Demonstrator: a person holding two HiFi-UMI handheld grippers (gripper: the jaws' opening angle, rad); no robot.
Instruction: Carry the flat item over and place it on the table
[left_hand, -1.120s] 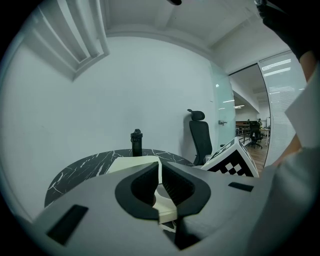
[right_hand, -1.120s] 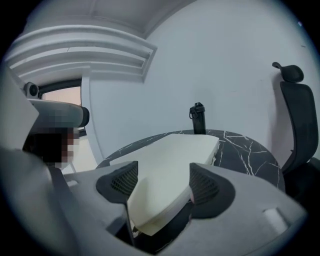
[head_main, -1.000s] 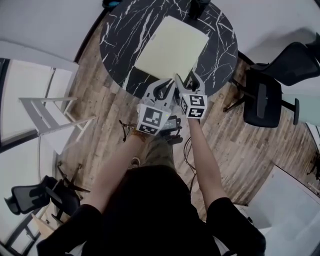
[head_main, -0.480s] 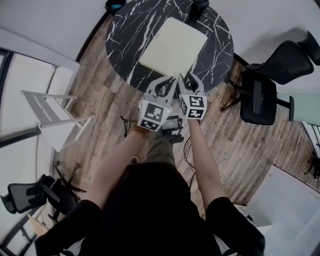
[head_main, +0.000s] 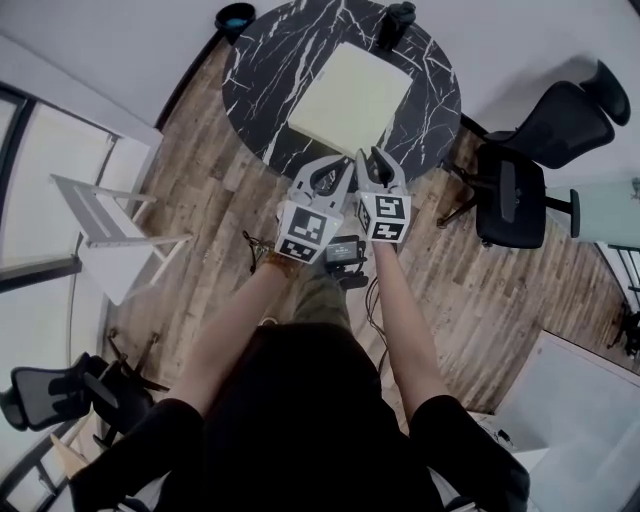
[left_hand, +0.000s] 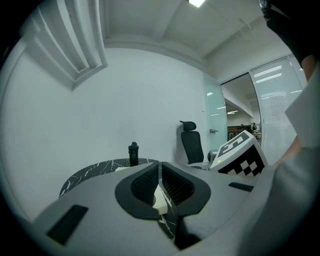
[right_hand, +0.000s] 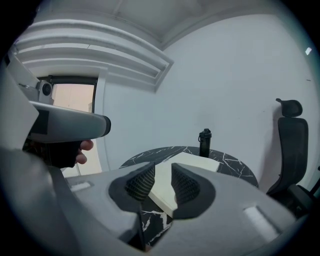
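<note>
Upper centre of head view: round black marble table (head_main: 262, 70), pale yellow flat square panel (head_main: 348, 98) lying flat on top, apart from both claws. Placement looks done to me. Left gripper (head_main: 338, 166) clenched, empty. Right gripper (head_main: 378, 160) closing on nothing, gap showing. Next I'd back both off, clear of table edge.

Office meeting corner. Round black white-veined marble table (head_main: 262, 75) at top centre of head view. Black swivel office chairs close by: one at right edge (head_main: 512, 200), another at lower left (head_main: 45, 390). Grey-brown wood-plank floor (head_main: 490, 300), plain white walls. Left gripper view: high-backed black chair with headrest (left_hand: 191, 142) at centre, glass partition (left_hand: 272, 100) at right, lit ceiling panels beyond it.
</note>
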